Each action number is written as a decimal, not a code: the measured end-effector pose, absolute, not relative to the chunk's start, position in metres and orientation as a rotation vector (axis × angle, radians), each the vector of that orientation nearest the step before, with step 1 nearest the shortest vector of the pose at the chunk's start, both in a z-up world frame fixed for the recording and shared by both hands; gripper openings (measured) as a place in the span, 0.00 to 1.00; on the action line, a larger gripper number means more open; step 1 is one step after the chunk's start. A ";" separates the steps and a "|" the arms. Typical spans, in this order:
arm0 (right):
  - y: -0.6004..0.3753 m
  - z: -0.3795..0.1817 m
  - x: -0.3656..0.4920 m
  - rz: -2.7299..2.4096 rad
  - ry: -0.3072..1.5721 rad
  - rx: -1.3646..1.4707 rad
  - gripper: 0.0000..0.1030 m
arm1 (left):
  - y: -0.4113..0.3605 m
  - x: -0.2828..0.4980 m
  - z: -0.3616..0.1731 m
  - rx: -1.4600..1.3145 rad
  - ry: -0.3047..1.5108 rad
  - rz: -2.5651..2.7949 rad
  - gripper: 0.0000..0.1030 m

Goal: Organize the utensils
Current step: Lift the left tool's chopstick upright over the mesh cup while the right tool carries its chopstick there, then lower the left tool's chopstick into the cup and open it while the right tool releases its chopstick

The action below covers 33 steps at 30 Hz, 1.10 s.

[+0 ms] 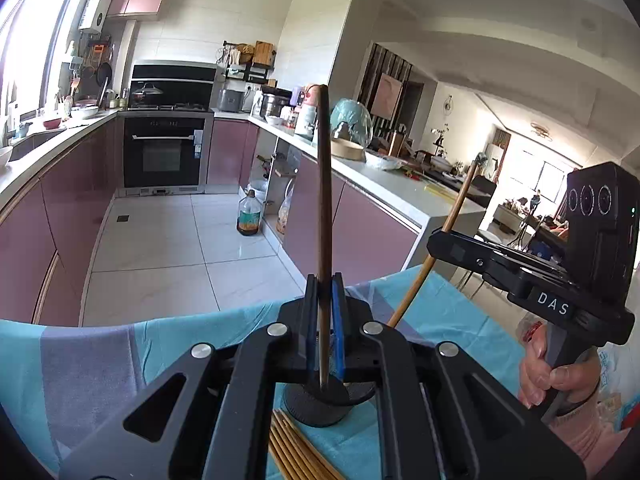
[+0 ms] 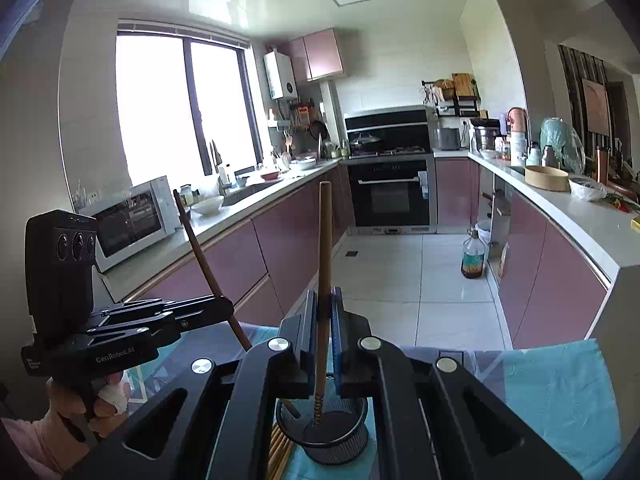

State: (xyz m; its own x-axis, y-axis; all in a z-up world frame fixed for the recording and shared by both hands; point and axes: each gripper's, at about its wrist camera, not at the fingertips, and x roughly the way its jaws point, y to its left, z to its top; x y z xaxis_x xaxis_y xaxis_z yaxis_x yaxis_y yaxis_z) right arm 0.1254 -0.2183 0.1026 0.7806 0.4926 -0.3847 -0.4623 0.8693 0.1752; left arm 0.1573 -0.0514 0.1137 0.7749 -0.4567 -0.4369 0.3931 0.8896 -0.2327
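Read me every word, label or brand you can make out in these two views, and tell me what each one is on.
"DAS": white letters on the side of the right gripper body, left wrist view.
"CenRobot.AI": white letters on the side of the left gripper body, right wrist view.
Too small or blurred to read: a small white mark beside that lettering, the oil bottle label, the sticker on the oven door, the microwave panel.
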 end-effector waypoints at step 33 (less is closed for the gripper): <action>-0.187 0.050 0.164 0.465 0.638 0.064 0.30 | -0.056 0.208 0.014 -0.102 0.683 -0.397 0.20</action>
